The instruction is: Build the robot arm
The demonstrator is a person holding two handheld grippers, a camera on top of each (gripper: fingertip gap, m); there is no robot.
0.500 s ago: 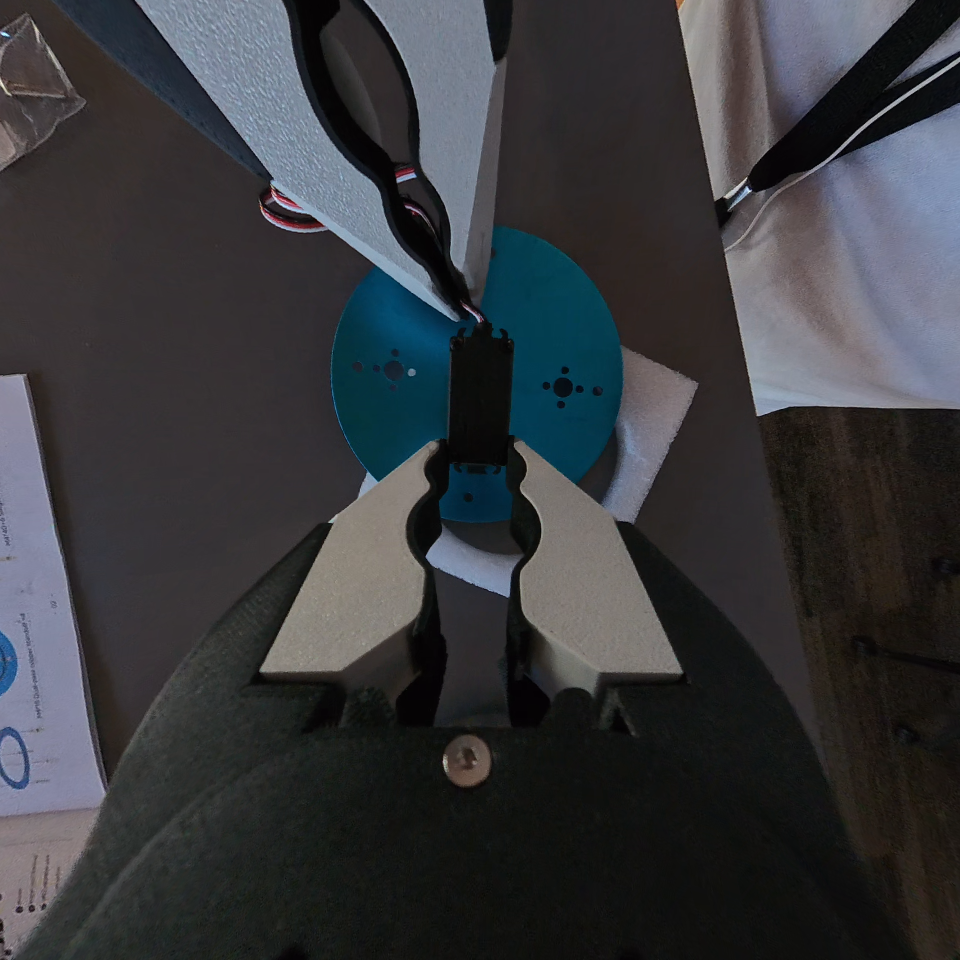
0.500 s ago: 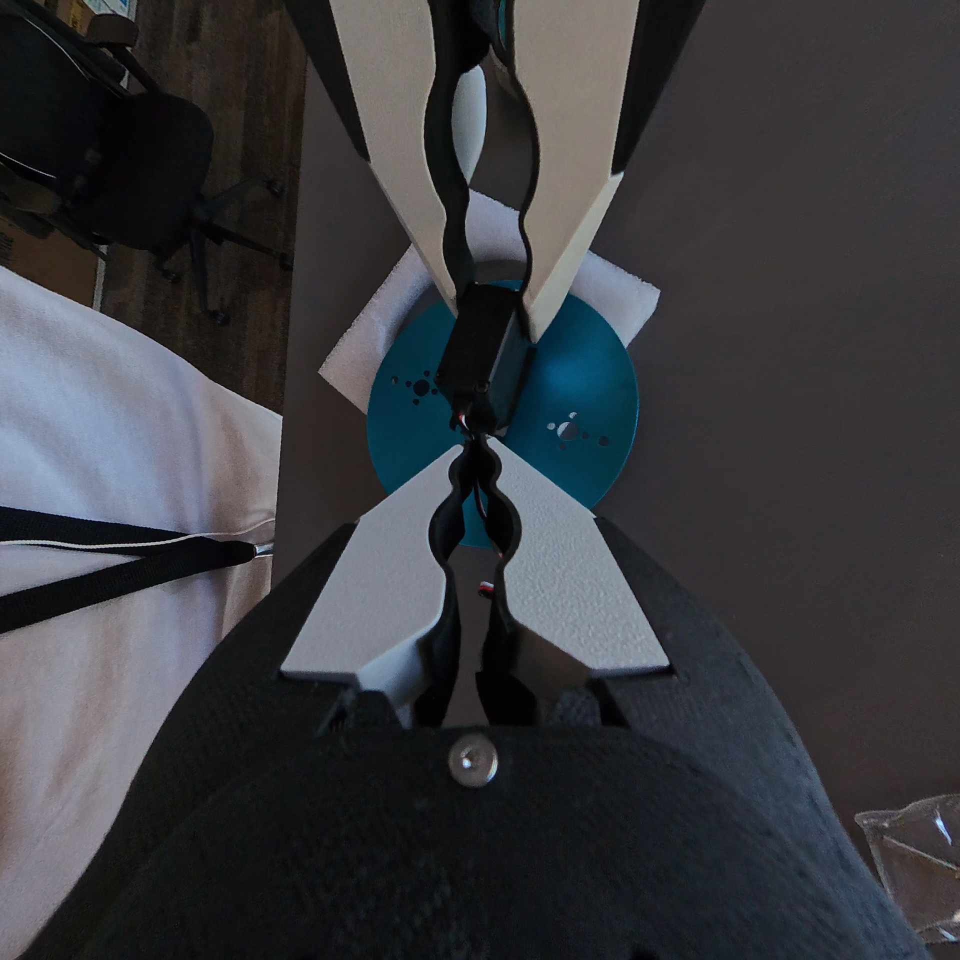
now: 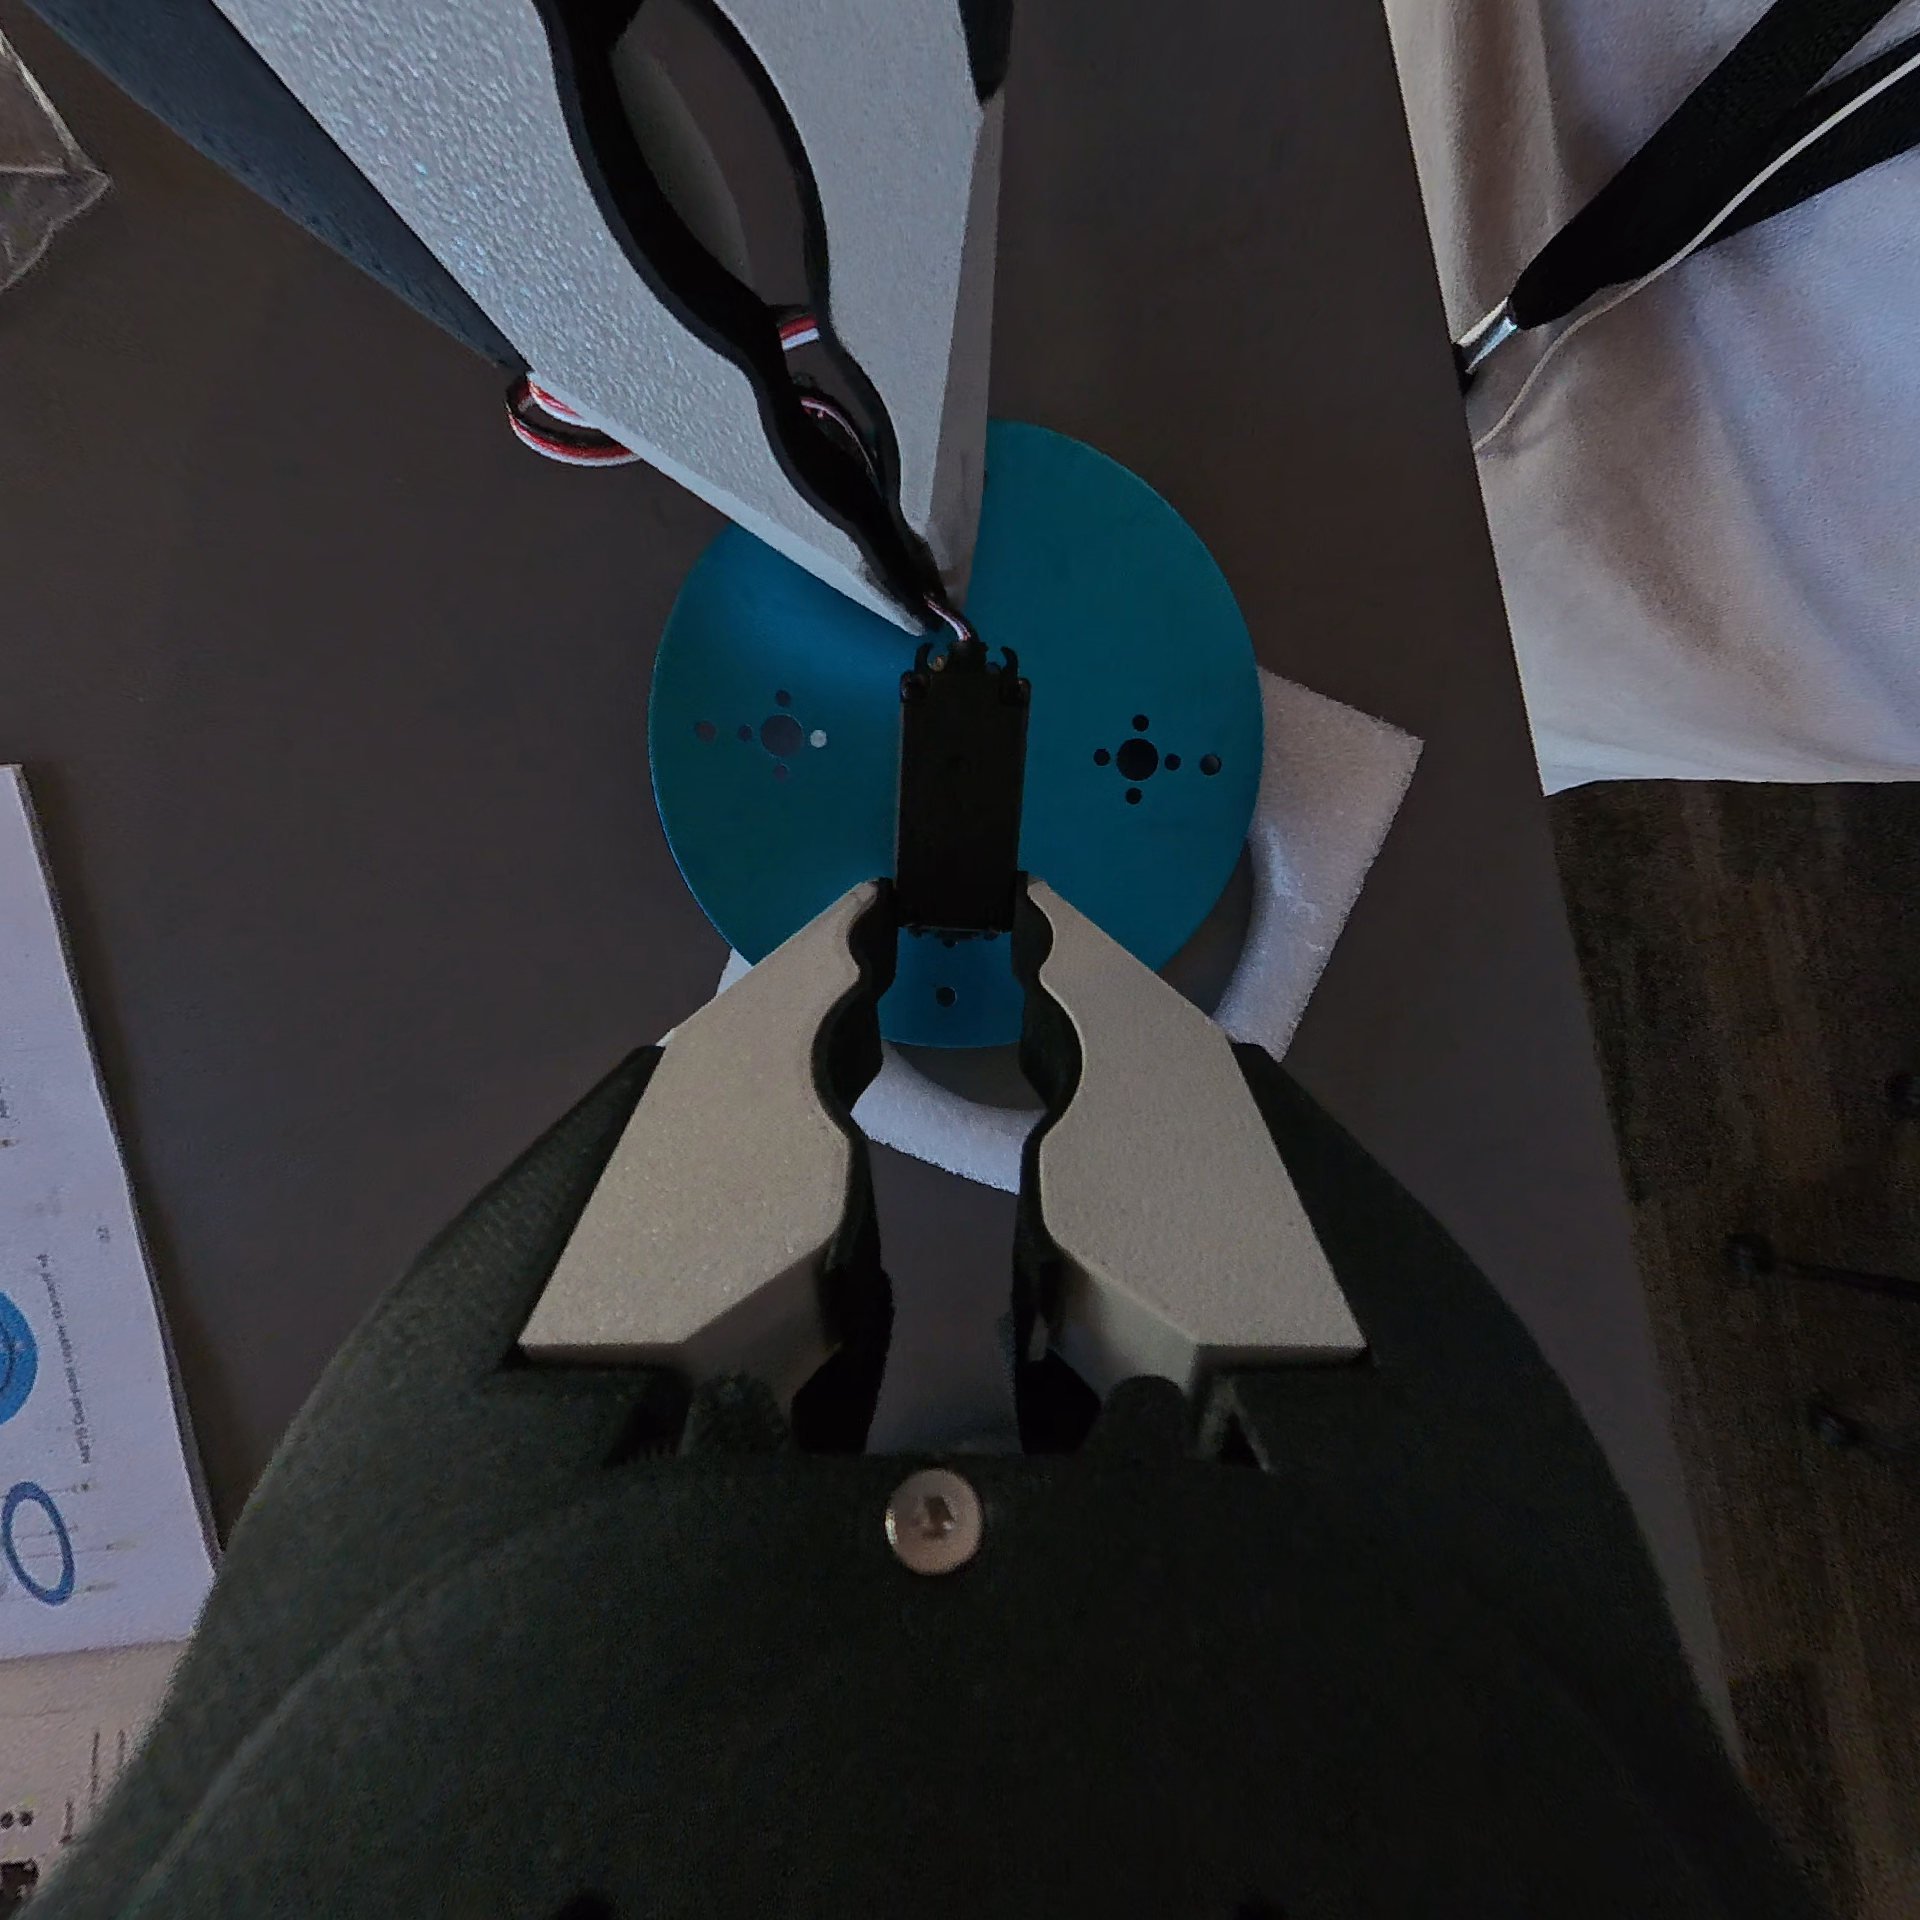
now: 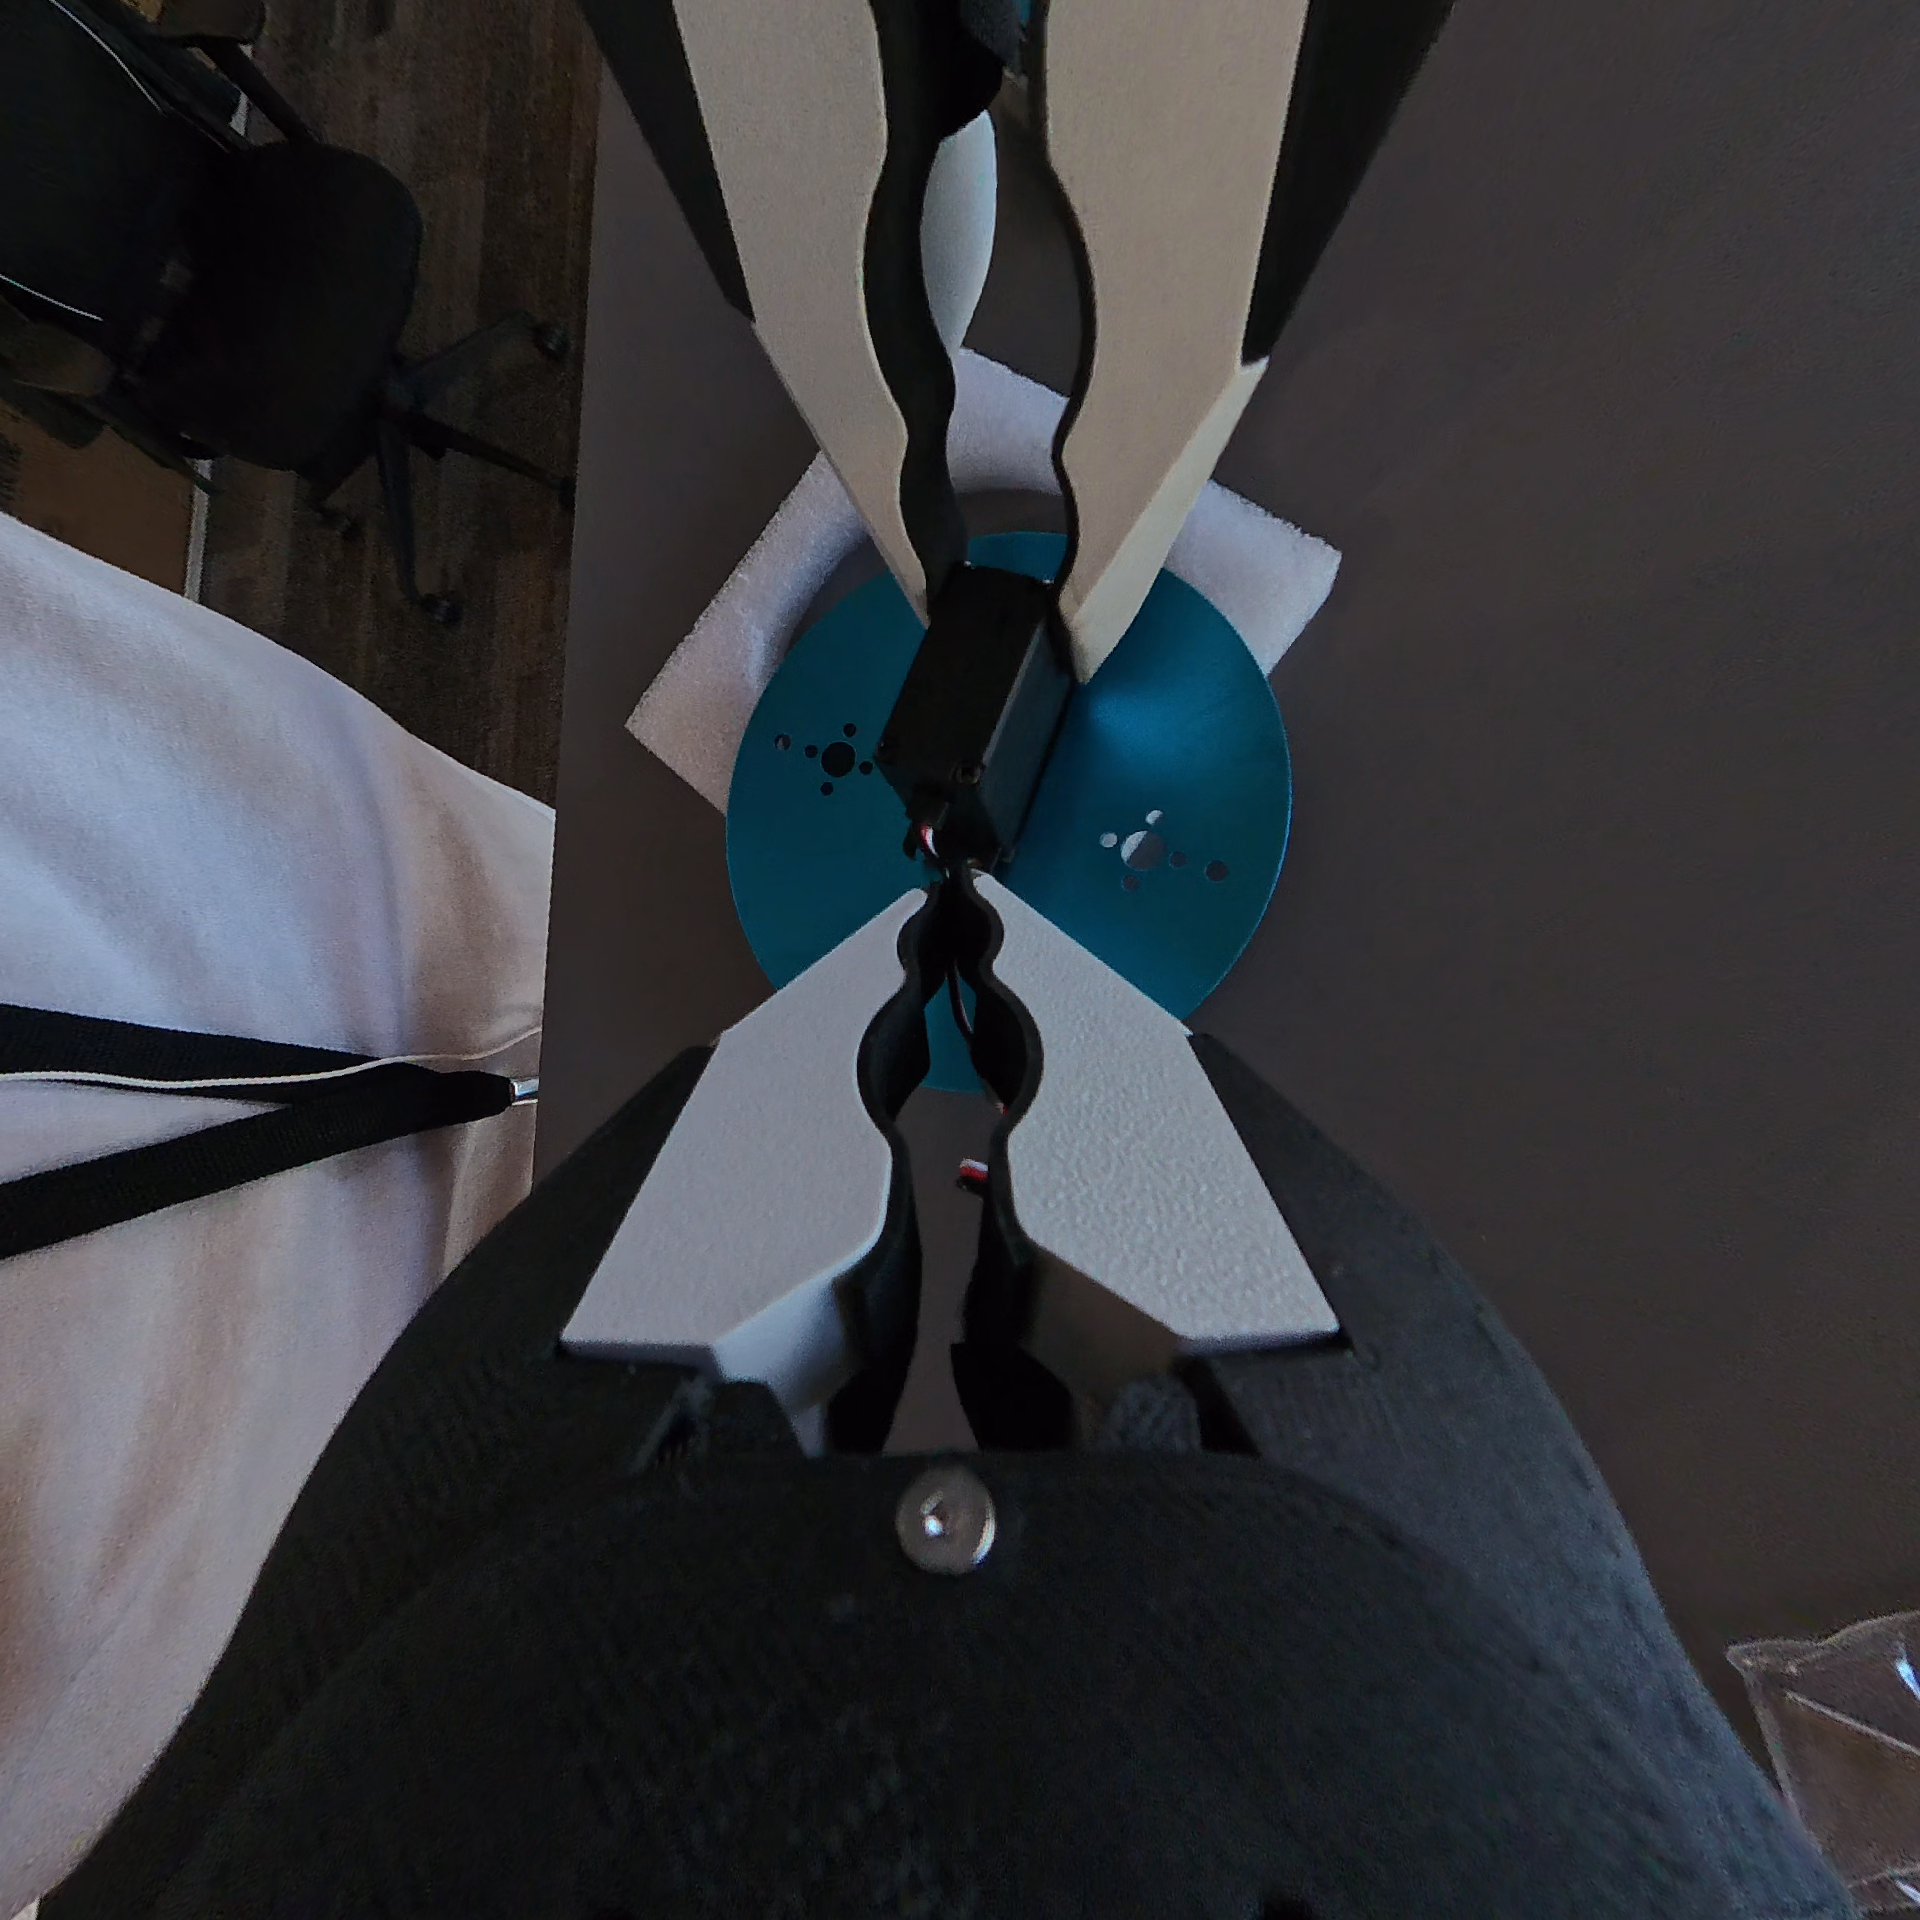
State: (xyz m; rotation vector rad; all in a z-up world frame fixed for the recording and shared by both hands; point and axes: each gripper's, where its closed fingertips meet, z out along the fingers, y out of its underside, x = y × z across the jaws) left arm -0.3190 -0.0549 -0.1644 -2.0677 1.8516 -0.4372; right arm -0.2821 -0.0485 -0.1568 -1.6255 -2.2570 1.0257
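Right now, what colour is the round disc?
Blue, a teal shade. The disc shows best in the left wrist view.

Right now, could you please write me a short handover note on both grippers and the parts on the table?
Left gripper: shut on the black servo block, held above the blue disc.
Right gripper: shut on the servo's wires at the block's other end.
The disc lies on white foam on the dark table; printed sheets at the left.
The block is not seated on the disc. Keep both grips.
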